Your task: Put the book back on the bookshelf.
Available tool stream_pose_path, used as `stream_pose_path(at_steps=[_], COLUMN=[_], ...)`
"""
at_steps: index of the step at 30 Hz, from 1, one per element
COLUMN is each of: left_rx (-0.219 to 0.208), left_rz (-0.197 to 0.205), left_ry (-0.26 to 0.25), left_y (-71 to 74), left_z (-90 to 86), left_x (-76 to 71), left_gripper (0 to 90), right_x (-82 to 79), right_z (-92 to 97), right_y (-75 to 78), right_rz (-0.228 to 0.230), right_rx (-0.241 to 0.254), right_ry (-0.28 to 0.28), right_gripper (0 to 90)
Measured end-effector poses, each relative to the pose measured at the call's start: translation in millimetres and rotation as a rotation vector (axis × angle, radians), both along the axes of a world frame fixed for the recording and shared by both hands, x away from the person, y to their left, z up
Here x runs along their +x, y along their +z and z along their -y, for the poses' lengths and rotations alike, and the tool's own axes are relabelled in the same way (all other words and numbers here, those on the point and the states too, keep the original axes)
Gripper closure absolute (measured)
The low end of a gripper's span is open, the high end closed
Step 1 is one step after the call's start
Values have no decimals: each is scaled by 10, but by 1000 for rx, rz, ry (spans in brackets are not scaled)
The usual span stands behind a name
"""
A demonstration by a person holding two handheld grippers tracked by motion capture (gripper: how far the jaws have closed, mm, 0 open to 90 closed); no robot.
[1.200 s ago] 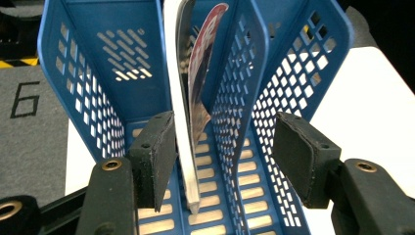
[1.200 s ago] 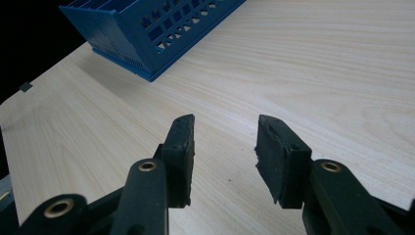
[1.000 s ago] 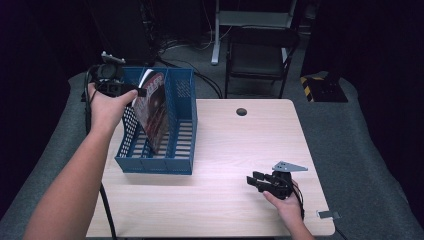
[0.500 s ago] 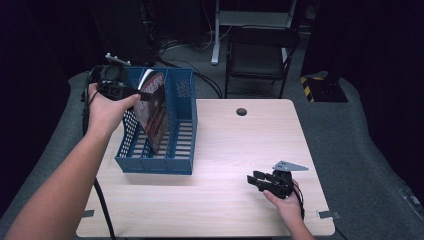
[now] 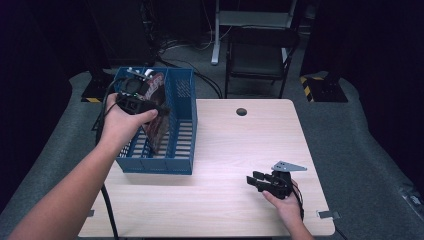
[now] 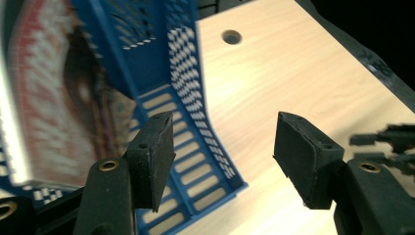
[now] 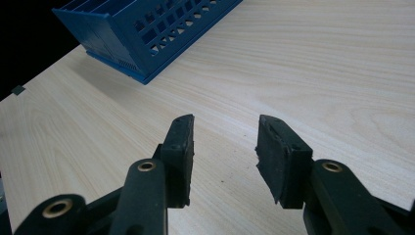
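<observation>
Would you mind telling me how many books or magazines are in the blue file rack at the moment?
1: a book leans in the blue file rack, by the left tongs. Others may be hidden behind the hand.

A light wooden table is standing on grey carpet, with a round cable hole near its far edge. A blue perforated file rack is sitting directly on the table's left part, its slotted base lying flat on the wood. The right gripper is resting near the front right corner.
</observation>
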State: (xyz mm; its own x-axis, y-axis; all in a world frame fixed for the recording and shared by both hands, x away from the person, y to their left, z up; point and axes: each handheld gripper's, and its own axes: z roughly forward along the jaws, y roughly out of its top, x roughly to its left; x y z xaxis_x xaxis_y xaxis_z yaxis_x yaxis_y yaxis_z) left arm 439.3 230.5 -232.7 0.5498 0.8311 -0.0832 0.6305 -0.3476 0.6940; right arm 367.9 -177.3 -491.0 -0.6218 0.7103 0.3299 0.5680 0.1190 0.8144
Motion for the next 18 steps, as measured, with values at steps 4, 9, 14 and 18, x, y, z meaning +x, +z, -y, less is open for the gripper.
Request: stream_pose_path(at_steps=[4, 9, 14, 18], left_rx=[7, 1, -5, -10], left_rz=[-13, -16, -19, -27], left_ry=[-63, -98, -123, -149], left_y=[-65, -157, -243, -303], left_z=[112, 223, 287, 330], left_x=[-73, -150, -225, -290], left_gripper=[400, 400, 397, 397], right_x=[-3, -2, -1, 0], right_z=[-5, -11, -6, -16], right_y=[0, -4, 1, -3], right_rz=[2, 2, 3, 2], right_rx=[-3, -7, -3, -5], right_ry=[1, 0, 2, -2], right_gripper=[573, 571, 571, 570])
